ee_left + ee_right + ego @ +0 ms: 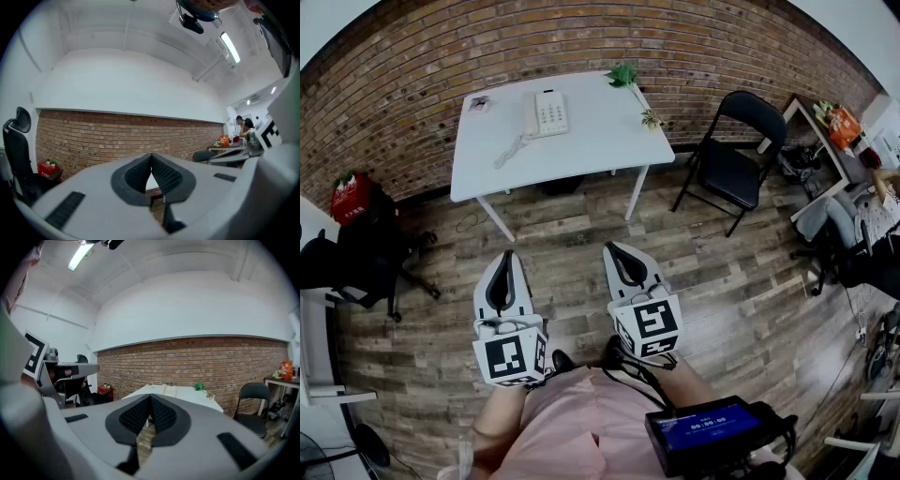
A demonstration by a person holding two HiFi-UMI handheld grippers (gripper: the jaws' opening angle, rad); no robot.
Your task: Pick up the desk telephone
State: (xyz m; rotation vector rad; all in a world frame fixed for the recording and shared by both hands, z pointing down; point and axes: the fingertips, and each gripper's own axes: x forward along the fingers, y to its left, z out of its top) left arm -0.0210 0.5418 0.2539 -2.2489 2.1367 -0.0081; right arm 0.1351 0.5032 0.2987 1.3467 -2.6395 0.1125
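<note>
A white desk telephone (546, 112) with a coiled cord lies on the white table (591, 141) by the brick wall, far ahead of me. My left gripper (503, 258) and right gripper (614, 249) are held side by side over the wooden floor, well short of the table. Both are shut with nothing between the jaws. In the right gripper view the table (187, 393) shows beyond my right gripper (150, 398), with the telephone (165, 389) faint on it. In the left gripper view my left gripper (151, 157) points at the brick wall.
A black folding chair (733, 155) stands right of the table. A green plant (623, 75) and a small sprig (652, 119) sit on the table's right side. A black office chair (356, 258) and red box (350, 195) are at the left. Cluttered desks (839, 127) fill the right.
</note>
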